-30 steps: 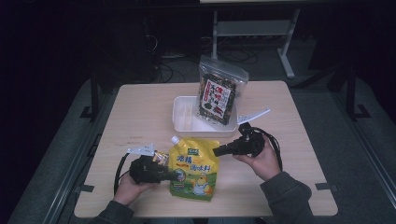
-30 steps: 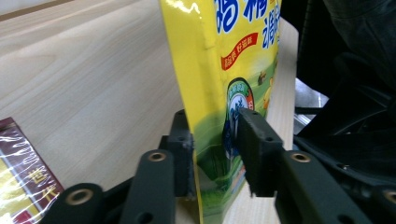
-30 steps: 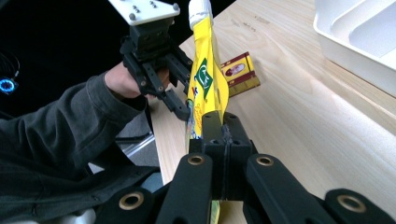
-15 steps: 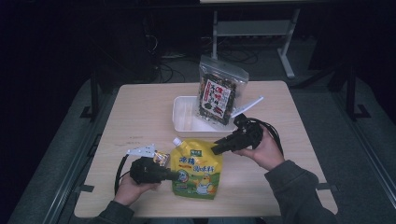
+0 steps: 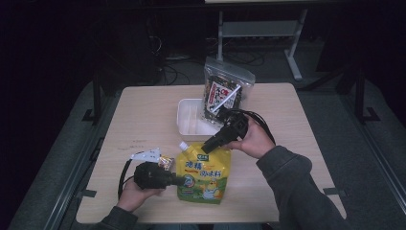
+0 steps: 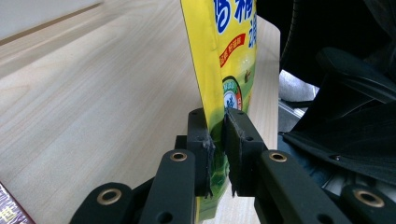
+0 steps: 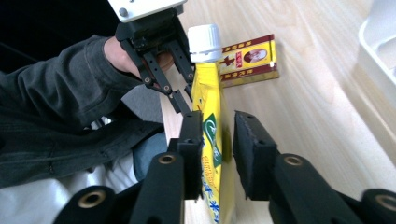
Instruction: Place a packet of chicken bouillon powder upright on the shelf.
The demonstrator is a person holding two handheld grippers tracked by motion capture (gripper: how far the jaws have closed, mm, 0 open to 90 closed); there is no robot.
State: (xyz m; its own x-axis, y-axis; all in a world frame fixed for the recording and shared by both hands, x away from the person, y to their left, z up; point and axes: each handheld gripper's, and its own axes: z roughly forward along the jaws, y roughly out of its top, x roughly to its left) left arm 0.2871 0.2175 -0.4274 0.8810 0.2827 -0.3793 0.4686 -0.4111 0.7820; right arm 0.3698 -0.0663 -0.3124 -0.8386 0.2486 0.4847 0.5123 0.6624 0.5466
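A yellow spout pouch (image 5: 203, 175) with a white cap (image 7: 204, 43) rests near the table's front edge. My left gripper (image 5: 184, 181) is shut on the pouch's left edge, and in the left gripper view its pads (image 6: 205, 140) pinch the yellow film (image 6: 224, 56). My right gripper (image 5: 206, 147) reaches the pouch's upper right corner. In the right gripper view the pouch (image 7: 210, 107) stands between the jaws of that gripper (image 7: 218, 123). They have just been closing. One pad (image 7: 254, 140) stands clear of the film.
A white tray (image 5: 189, 120) sits mid-table, with a clear bag of dark snacks (image 5: 225, 93) leaning at its far right. A small red and gold packet (image 5: 166, 163) lies left of the pouch's spout. Bare wood (image 5: 143, 110) spreads to the left.
My right hand has lifted and shifted toward the pouch's top, bringing its jaws around the upper edge. The left hand stays where it was, gripping the pouch.
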